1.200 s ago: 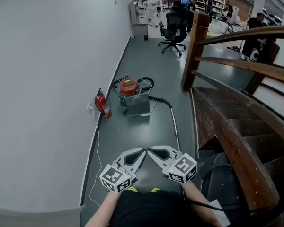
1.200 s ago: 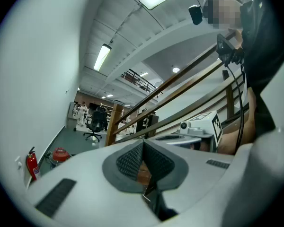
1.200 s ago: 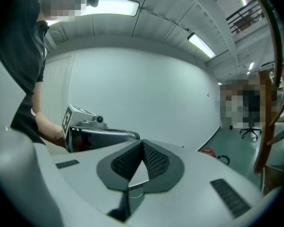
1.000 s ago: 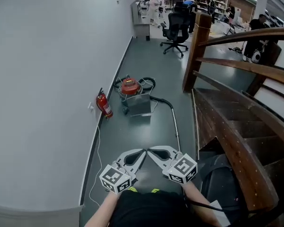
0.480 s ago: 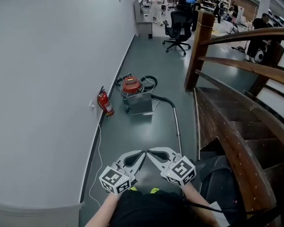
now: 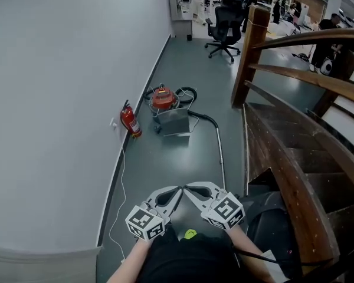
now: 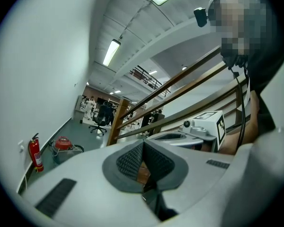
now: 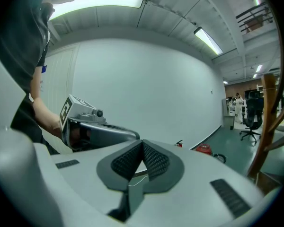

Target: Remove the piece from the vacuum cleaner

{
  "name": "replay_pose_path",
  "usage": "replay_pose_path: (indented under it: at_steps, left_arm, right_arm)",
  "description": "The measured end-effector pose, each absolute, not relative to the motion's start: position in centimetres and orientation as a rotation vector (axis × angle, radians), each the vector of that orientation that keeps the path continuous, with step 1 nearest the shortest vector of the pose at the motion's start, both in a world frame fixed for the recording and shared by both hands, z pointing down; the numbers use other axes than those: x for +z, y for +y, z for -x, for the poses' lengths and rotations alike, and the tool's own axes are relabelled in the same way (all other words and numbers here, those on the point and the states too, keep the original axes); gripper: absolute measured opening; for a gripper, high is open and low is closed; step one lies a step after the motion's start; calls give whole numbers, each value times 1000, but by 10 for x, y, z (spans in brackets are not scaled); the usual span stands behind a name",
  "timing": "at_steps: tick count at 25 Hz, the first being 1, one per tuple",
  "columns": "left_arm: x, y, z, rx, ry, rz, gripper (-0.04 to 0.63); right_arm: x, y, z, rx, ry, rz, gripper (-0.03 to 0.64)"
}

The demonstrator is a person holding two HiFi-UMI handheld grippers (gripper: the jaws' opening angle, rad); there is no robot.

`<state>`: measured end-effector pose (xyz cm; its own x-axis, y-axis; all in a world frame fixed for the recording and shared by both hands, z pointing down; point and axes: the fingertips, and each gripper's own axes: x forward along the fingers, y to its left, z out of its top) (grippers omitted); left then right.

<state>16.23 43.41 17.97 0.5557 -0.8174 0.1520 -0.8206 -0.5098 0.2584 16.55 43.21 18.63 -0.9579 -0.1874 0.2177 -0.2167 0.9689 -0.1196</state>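
The vacuum cleaner, a steel canister with a red motor top, stands on the floor by the left wall, a few metres ahead. Its black hose bends into a long metal wand that lies toward me. The canister shows small in the left gripper view and in the right gripper view. My left gripper and right gripper are held close to my body, tips together, both shut and holding nothing. They are far from the vacuum cleaner.
A red fire extinguisher stands against the left wall beside the vacuum, with a white cable along the skirting. A wooden staircase with handrail fills the right side. An office chair and people stand far back in the hall.
The view has moved forward along the corridor and the vacuum cleaner sits a bit lower and closer in frame. Both grippers stay shut, tips together, in the same place before me.
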Motion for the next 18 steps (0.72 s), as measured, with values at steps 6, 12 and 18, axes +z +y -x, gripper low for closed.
replay_pose_path:
  at_steps: [6,12,18]
  left_arm:
    - [185,423,-156,38,-1362,-2486,8]
    - [193,402,-146,45,-1327,-2489,8]
    - [196,366,-130,51,-1280,-2500,8]
  right_arm:
    - [192,422,-159,203,-2912,-286,14]
    - [200,400,-149,258,-2909,-292,14]
    - [204,364,-133,301,-2893,-333,14]
